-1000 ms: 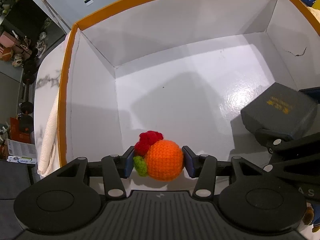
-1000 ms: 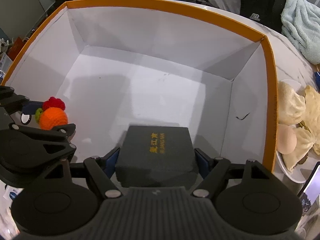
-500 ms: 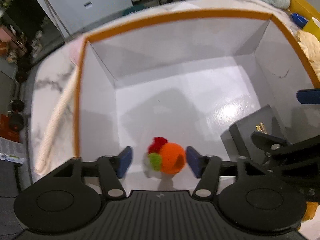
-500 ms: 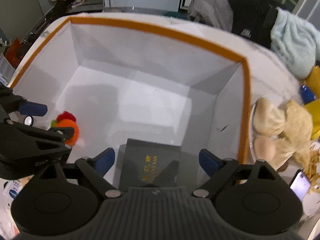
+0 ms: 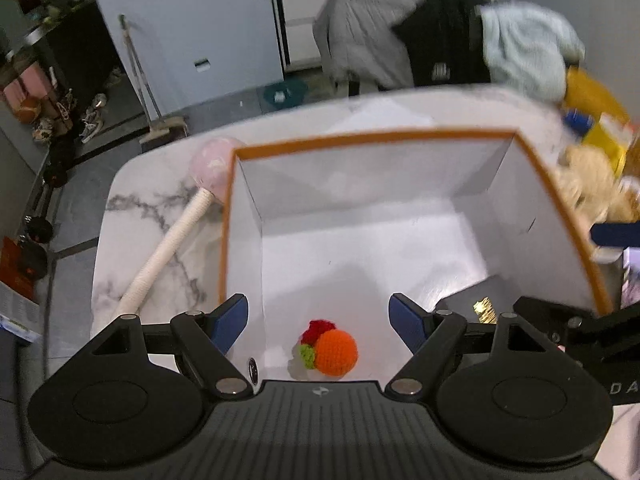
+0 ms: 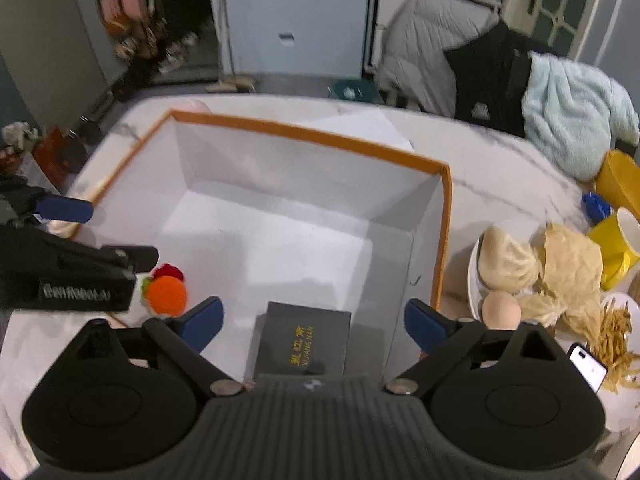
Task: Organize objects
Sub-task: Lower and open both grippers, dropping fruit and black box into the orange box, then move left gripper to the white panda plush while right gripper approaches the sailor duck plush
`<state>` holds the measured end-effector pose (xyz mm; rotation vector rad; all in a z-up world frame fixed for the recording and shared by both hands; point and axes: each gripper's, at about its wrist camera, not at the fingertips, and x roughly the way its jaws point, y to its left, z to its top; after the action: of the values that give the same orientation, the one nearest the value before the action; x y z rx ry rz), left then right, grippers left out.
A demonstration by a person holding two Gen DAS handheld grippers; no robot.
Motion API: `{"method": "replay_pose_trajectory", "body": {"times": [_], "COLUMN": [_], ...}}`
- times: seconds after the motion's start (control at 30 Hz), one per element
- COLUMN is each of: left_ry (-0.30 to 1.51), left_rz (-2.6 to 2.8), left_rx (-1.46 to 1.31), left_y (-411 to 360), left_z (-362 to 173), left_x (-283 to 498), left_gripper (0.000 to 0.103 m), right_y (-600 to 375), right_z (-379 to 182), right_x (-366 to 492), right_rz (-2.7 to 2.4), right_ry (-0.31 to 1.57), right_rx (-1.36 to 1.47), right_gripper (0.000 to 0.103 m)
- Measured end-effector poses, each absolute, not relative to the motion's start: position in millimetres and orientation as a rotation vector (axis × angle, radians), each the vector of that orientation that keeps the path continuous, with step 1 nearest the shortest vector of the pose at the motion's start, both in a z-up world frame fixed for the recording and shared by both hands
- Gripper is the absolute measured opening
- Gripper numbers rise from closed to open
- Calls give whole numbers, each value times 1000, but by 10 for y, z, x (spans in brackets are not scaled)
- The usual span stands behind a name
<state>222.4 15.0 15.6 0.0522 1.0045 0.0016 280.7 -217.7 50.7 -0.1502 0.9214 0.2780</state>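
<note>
Both the left tongs (image 5: 318,320) and right tongs (image 6: 314,326) were opening, empty, above the soft, light crocheted orange (image 5: 335,352) and the rigid dark gift box (image 6: 302,338), best gripped across its flat sides.

Colours and patterns in view

Box (image 6: 320,140): white inside, orange rim. Knitted ball (image 6: 167,294): orange, red and green. Case (image 6: 304,338): black, gold lettering. Table (image 5: 132,216): white marble, grey veins. Cup (image 6: 618,240): yellow.

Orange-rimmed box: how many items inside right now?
2. Crochet orange toy at the box's near-left floor; dark gift box near-right. The near edge is hidden by the grippers.
</note>
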Motion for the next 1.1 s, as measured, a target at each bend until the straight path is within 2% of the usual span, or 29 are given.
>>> {"method": "replay_pose_trajectory", "body": {"times": [0.23, 0.4, 0.7, 0.9, 1.1], "left_ry": [862, 737, 798, 894, 886], "left_rz": [-69, -84, -53, -36, -24], "left_rx": [-93, -61, -175, -149, -79], "left_y": [308, 324, 560, 631, 645], "left_z": [460, 524, 197, -162, -237], "left_x": [1773, 1329, 945, 847, 686], "left_gripper": [92, 91, 90, 90, 91], "right_y": [-2317, -2461, -2537, -2520, -2487], "right_z": [679, 687, 456, 256, 147], "right_x": [2466, 2158, 1652, 1532, 1431], "right_rz": [408, 470, 453, 428, 477], "right_ry": [768, 693, 658, 702, 702], "right_rx": [-118, -69, -137, -193, -270], "right_gripper": [102, 102, 102, 102, 102]}}
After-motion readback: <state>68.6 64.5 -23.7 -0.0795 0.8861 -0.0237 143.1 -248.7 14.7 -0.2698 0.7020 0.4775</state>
